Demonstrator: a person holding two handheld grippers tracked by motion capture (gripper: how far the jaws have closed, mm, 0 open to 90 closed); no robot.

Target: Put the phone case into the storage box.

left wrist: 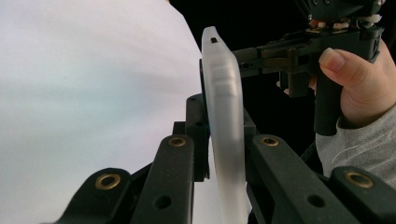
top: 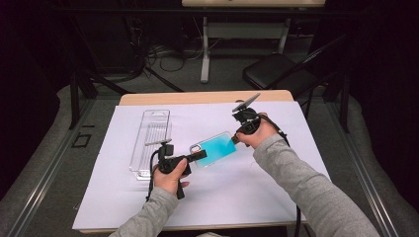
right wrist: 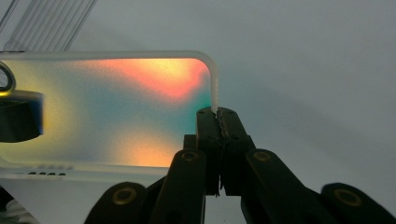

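The phone case [top: 213, 148], a translucent shell with a turquoise back, is held up between the two grippers over the white sheet [top: 257, 187] that covers the table, near the middle of it. From the person's side, the left gripper [top: 197, 156] comes first: its jaws are closed on the lower left end of the case, the hand wrapped around its black handle just above the sheet. In the left gripper view the case [left wrist: 224, 116] stands edge-on between the two black jaws, its frosted rim rising from between them, and both pads press against it. A little farther on, the right gripper [top: 235, 139] has its jaws pinched tight on the upper right edge of the case, so that the case slopes up from left to right between the two tools. In the right gripper view the jaws meet on the thin clear rim beside a rounded corner of the case [right wrist: 116, 107], whose back here shimmers orange, yellow and teal. Behind the left hand, a clear plastic packaging tray [top: 150, 140] lies flat on the sheet, well to the left of the case. Beyond the table's far edge stand a folding chair [top: 276, 71] and the legs of another table [top: 205, 49] on the grey floor.
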